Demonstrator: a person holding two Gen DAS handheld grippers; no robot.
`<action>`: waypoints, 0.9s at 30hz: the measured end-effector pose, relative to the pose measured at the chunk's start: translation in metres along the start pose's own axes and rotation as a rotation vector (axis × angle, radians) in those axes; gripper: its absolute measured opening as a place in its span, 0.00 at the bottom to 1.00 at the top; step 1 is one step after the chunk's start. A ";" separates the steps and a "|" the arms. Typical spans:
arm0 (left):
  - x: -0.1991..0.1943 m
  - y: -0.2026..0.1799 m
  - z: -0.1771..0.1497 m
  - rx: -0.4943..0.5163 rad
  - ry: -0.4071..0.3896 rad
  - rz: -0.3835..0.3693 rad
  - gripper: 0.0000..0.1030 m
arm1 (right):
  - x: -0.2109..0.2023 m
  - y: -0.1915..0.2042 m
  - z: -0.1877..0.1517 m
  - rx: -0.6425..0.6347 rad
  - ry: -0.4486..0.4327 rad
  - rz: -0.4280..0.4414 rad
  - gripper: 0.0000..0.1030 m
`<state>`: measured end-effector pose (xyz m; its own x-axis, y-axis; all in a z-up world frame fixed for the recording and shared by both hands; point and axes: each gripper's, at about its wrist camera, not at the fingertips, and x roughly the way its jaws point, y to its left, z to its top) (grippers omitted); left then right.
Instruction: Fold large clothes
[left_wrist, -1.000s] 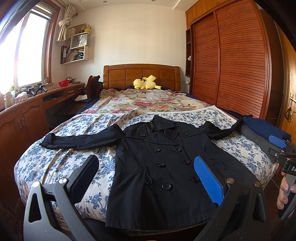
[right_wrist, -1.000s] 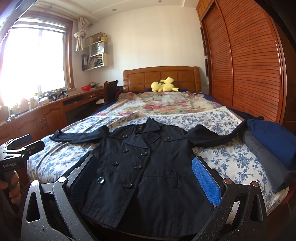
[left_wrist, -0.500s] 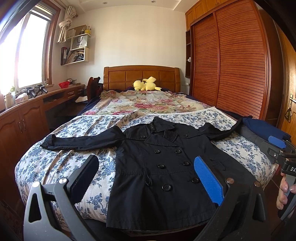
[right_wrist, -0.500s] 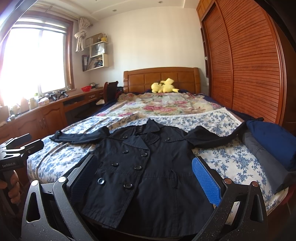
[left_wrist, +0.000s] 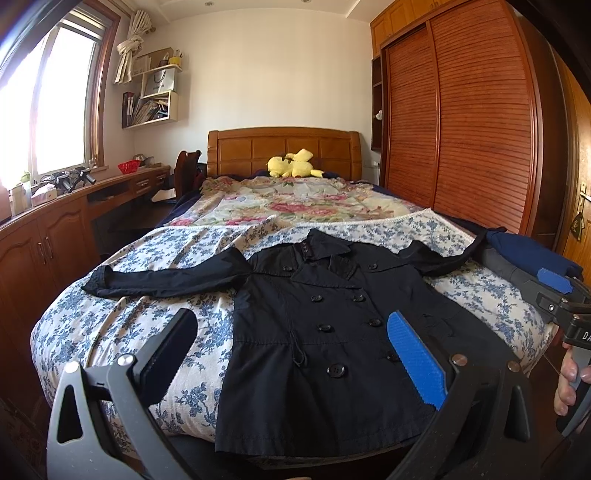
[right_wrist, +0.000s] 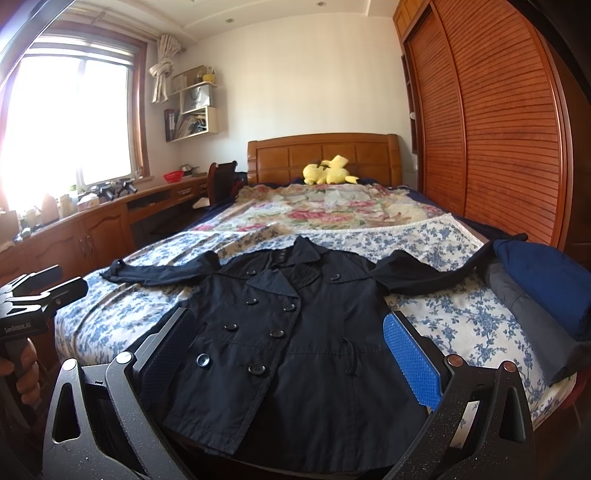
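Note:
A black double-breasted coat (left_wrist: 332, 332) lies flat, front up, on the foot of the bed, sleeves spread to both sides; it also shows in the right wrist view (right_wrist: 295, 332). My left gripper (left_wrist: 291, 354) is open and empty, held above the coat's hem at the bed's foot. My right gripper (right_wrist: 288, 354) is open and empty, also held above the hem. Each gripper shows at the edge of the other's view, the right one (left_wrist: 561, 295) and the left one (right_wrist: 37, 295), both off the bed.
The bed has a blue floral cover (left_wrist: 147, 317) and a flowered quilt (left_wrist: 295, 203) behind. Folded navy and grey clothes (right_wrist: 546, 295) lie at the right edge. A yellow plush (left_wrist: 291, 166) sits by the headboard. A wooden counter (left_wrist: 55, 229) runs left, a wardrobe (left_wrist: 461, 129) right.
Both grippers have lifted slightly; the coat sits a little lower in both views. Nothing was gripped or moved.

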<state>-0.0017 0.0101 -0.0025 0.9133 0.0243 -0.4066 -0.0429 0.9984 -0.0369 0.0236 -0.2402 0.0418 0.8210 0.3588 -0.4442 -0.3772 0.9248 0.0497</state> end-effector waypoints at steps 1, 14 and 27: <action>0.002 0.002 -0.001 0.001 0.008 0.004 1.00 | 0.001 0.003 0.002 -0.002 0.002 0.000 1.00; 0.050 0.045 -0.019 -0.002 0.069 0.029 1.00 | 0.063 0.022 -0.005 -0.077 0.059 0.039 1.00; 0.129 0.139 -0.027 -0.034 0.148 0.163 0.82 | 0.194 0.053 -0.006 -0.168 0.130 0.139 1.00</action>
<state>0.0996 0.1510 -0.0849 0.8237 0.1747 -0.5394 -0.2008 0.9796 0.0106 0.1600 -0.1220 -0.0467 0.6983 0.4514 -0.5555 -0.5575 0.8298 -0.0266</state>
